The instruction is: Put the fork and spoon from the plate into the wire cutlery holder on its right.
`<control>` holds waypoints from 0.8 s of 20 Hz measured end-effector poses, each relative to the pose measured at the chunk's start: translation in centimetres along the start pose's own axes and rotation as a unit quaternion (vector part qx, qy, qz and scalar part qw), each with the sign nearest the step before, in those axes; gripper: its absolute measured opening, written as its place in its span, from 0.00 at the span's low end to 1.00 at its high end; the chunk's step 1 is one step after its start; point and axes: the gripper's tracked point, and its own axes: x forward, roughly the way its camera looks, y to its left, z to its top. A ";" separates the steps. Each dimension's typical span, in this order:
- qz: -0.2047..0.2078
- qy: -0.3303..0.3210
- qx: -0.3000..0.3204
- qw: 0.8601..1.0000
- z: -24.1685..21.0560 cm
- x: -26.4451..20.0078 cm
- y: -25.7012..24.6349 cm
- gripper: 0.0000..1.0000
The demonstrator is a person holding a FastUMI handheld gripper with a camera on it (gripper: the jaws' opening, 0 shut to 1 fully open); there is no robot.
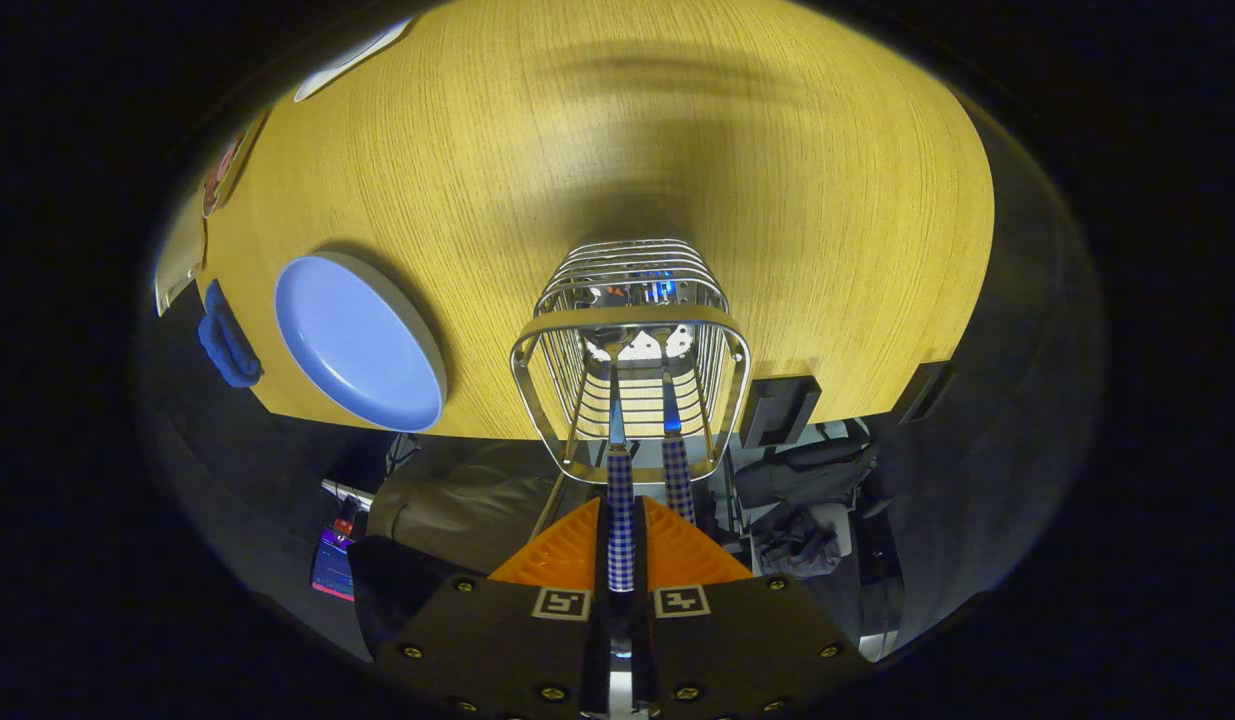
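Gripper is clamping nearly closed on one checked-handle utensil, both fingers pressing the handle, holding it upright so its working end is dropping inside the wire cutlery holder. Fork or spoon: cannot tell. A second checked-handle utensil is already standing in the holder, just beside the first. To the holder's left, the plate is lying bare on the wooden table. A blue cloth is sitting beyond the plate at the table edge. Nothing appears to be blocking release.
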 end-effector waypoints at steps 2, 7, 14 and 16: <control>-0.007 -0.010 -0.010 1.000 0.0 0.2 -0.4 0.09; -0.005 -0.076 -0.013 0.997 -0.2 -0.8 -0.9 0.11; -0.037 -0.289 -0.065 0.954 -2.4 -4.5 0.2 0.11; -0.035 -0.400 -0.097 0.911 -2.9 -6.6 3.2 0.11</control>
